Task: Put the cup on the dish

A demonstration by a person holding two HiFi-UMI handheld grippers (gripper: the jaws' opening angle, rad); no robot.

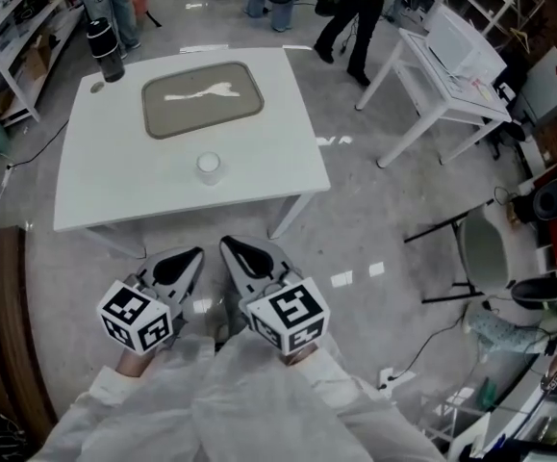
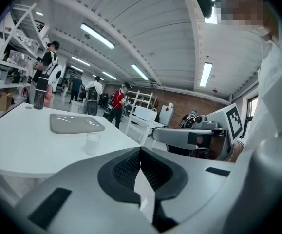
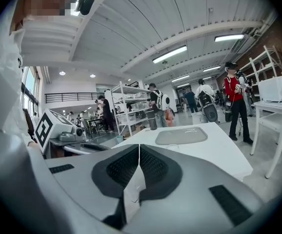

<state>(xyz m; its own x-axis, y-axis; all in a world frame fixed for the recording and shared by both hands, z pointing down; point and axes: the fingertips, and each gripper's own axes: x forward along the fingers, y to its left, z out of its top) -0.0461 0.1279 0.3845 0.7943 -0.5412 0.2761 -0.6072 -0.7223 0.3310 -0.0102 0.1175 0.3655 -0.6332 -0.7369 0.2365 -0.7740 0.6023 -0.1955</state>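
Status: task not started, as far as the views show.

- Cup [image 1: 209,166]: upright on the tabletop [image 1: 95,195], about mid-width, between the dish and the near edge and closer to the near edge.
- Dish [image 1: 202,97]: grey rounded tray lying flat toward the far edge, centred. Nothing on it that I can see, only glare.
- Cup and dish are apart, with bare white table between them.
- Dark bottle [image 1: 106,50] stands at the far left corner, well clear of both.

Claws:
- Left gripper [image 1: 193,256]: jaws pressed together, pads meeting, nothing between them.
- Right gripper [image 1: 232,246]: same, jaws together and empty.
- Both are held side by side off the table, short of its near edge and over the floor, pointing toward the table. Neither touches anything.

Done: nothing.

Left to do, my read:
1. Bring one gripper in over the near edge to the cup.
2. Spread the jaws and close them on the cup wall.
3. Lift and carry it toward the far edge.
4. Set it down inside the dish rim and let go.

The cup sits roughly in line with the gap between the two grippers, so either one could take it. It looks small and light, so a nudge from closed jaws could tip it.
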